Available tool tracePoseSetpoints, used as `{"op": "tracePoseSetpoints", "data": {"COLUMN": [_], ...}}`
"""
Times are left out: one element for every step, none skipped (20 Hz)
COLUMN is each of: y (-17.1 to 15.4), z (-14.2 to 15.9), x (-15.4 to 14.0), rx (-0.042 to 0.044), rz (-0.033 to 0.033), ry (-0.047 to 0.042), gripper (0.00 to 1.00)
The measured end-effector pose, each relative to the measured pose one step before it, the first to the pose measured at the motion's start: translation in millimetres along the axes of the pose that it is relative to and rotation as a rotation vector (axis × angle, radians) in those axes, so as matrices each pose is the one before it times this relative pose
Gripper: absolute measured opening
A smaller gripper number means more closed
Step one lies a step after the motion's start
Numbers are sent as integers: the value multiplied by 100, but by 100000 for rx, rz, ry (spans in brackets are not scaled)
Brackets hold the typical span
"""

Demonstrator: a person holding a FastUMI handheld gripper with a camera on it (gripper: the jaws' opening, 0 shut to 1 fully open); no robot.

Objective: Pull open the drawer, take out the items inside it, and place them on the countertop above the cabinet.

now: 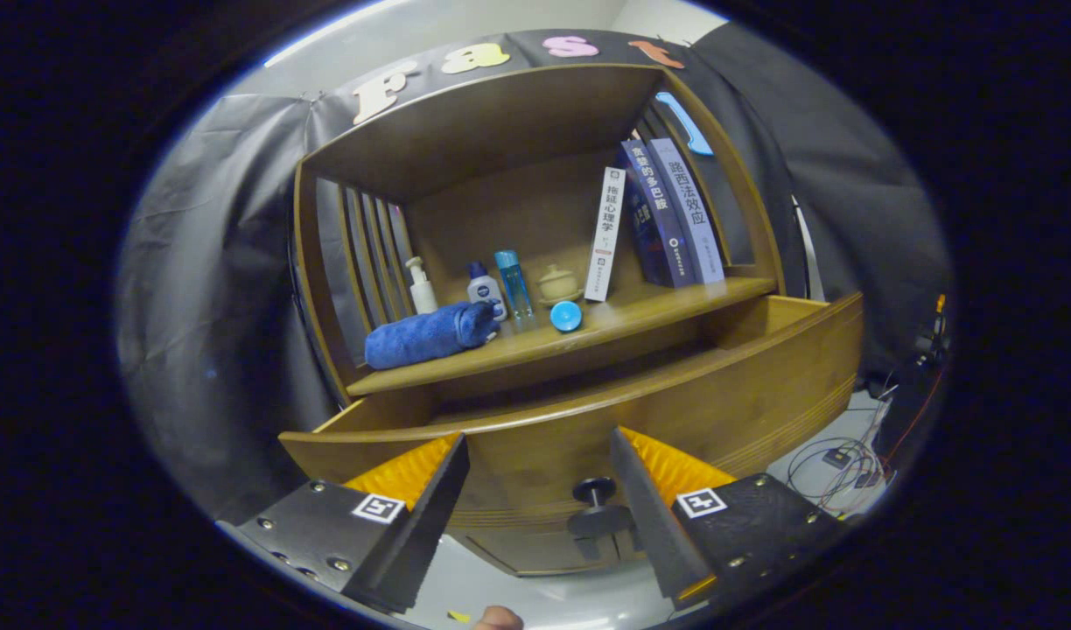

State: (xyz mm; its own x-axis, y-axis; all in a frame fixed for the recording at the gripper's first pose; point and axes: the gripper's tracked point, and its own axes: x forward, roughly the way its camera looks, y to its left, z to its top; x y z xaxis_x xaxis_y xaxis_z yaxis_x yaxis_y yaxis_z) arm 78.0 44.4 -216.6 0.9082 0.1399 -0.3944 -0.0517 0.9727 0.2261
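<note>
Shown with the drawer (pixel 605 411) drawn out below the table (pixel 535 337), the tongs (pixel 540 490) stand wide and empty before its knob (pixel 595 507); they should rise clear over the front before reaching inside.

Dim booth, overhead light strip glare, strong fisheye bending, edges soft.

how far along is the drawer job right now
Done: the drawer stands pulled out from the cabinet, its knob between the fingers of the tool, which is open and grips nothing. In hand: nothing yet; the drawer's inside is hidden behind its front, so its contents can't be told. Left: taking the items out and setting them on the countertop, where a rolled blue towel, bottles and books already sit.
</note>
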Motion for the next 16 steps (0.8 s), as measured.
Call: {"op": "tracePoseSetpoints", "data": {"y": [-109, -116, 22, -40, -28, -22, 12, 49, 35, 2, -35, 67, 49, -19, -3, -30], "z": [30, 18, 89, 20, 2, 41, -13, 109, -21, 83, 94, -155, 115, 111, 104, 88], "x": [157, 226, 186, 414, 300, 231, 440, 438, 439, 558, 603, 854, 581, 593, 561, 579], "rx": [-433, -68, -268, -532, -1182, -1088, -771, -953, -1006, -747, -517, -340, -513, -569, -438, -240], "rz": [97, 57, 409, 98, -336, -60, -248, -124, 1, 81, 264, 227, 289, 355, 335, 326], "ry": [424, 447, 88, 396, 634, 196, 613, 138, 572, 246, 534, 269, 436, 350, 410, 356], "gripper": [97, 97, 97, 97, 97, 97, 97, 97, 97, 97, 97, 97, 97, 97, 97, 97]}}
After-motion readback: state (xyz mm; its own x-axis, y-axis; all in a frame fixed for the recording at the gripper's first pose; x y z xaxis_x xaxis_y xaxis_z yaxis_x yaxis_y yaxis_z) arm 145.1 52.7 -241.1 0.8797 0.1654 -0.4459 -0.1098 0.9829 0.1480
